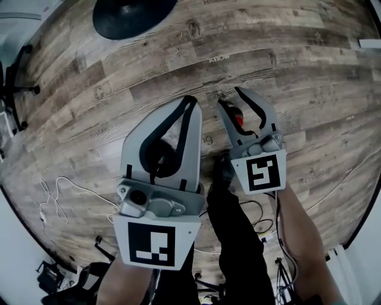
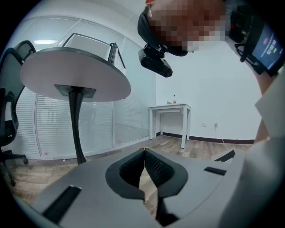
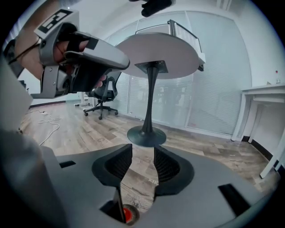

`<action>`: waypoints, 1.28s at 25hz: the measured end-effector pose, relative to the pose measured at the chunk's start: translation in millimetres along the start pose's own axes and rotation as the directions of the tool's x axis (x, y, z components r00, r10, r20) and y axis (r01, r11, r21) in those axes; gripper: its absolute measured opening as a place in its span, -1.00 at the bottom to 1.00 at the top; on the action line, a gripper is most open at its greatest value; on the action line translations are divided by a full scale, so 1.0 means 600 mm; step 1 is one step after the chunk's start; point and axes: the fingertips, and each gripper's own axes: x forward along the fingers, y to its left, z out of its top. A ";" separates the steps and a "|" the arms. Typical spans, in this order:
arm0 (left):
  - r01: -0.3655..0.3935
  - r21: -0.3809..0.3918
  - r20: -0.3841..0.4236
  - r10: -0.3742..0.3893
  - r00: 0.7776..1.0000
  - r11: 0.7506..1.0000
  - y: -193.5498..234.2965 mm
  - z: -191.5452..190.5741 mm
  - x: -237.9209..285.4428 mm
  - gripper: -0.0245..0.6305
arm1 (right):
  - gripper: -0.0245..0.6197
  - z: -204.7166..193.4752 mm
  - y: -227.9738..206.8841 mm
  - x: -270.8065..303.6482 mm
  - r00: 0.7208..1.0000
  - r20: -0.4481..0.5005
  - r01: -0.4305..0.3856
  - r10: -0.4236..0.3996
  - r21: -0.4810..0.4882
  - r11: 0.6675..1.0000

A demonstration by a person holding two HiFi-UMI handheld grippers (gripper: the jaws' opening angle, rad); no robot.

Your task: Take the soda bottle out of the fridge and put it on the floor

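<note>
The soda bottle [image 1: 238,119], red cap up, stands on the wood floor [image 1: 309,77] below the R gripper [image 1: 229,96], whose jaws are spread and clear of it. L gripper [image 1: 190,99] is pressed together, empty. Open floor ahead; round table base [image 1: 134,15] far left, cables [image 1: 56,196] near left.

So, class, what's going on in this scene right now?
A person holds a gripper in each hand above a wooden floor. The right gripper is open, with nothing between its pads. Just below it, a red cap shows on what looks like the soda bottle, apparently standing on the floor. The left gripper is shut and empty.
</note>
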 end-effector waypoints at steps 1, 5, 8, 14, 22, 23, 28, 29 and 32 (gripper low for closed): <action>0.003 0.003 0.007 -0.003 1.000 1.000 -0.001 0.013 0.000 -0.87 | -0.40 0.018 -0.007 -0.008 1.000 0.014 0.015 -0.015 0.005 1.000; 0.007 0.006 0.036 -0.008 0.999 1.000 -0.011 0.074 -0.001 -0.87 | -0.48 0.101 -0.037 -0.050 0.992 0.094 0.081 -0.088 0.075 0.994; 0.010 0.009 0.064 -0.011 0.998 1.000 -0.018 0.133 -0.003 -0.87 | -0.64 0.166 -0.059 -0.088 0.979 0.134 0.131 -0.153 0.159 0.978; 0.012 0.029 0.134 -0.016 0.991 1.000 -0.024 0.271 -0.010 -0.87 | -0.88 0.324 -0.119 -0.157 0.945 0.220 0.201 -0.241 0.191 0.961; 0.029 0.053 0.187 -0.038 0.982 0.998 -0.062 0.449 -0.044 -0.87 | -0.89 0.511 -0.181 -0.268 0.909 0.307 0.235 -0.282 0.182 0.955; 0.028 0.058 0.194 -0.039 0.980 0.998 -0.066 0.470 -0.049 -0.87 | -0.89 0.529 -0.187 -0.280 0.905 0.313 0.239 -0.288 0.186 0.953; 0.013 0.081 0.227 -0.031 0.974 0.997 -0.076 0.569 -0.075 -0.87 | -0.89 0.615 -0.217 -0.343 0.890 0.339 0.250 -0.304 0.194 0.949; 0.005 0.088 0.235 -0.026 0.972 0.996 -0.076 0.590 -0.080 -0.87 | -0.89 0.634 -0.221 -0.355 0.886 0.349 0.249 -0.304 0.194 0.949; -0.023 0.111 0.268 -0.007 0.963 0.994 -0.071 0.654 -0.098 -0.87 | -0.88 0.698 -0.231 -0.389 0.872 0.389 0.247 -0.298 0.178 0.953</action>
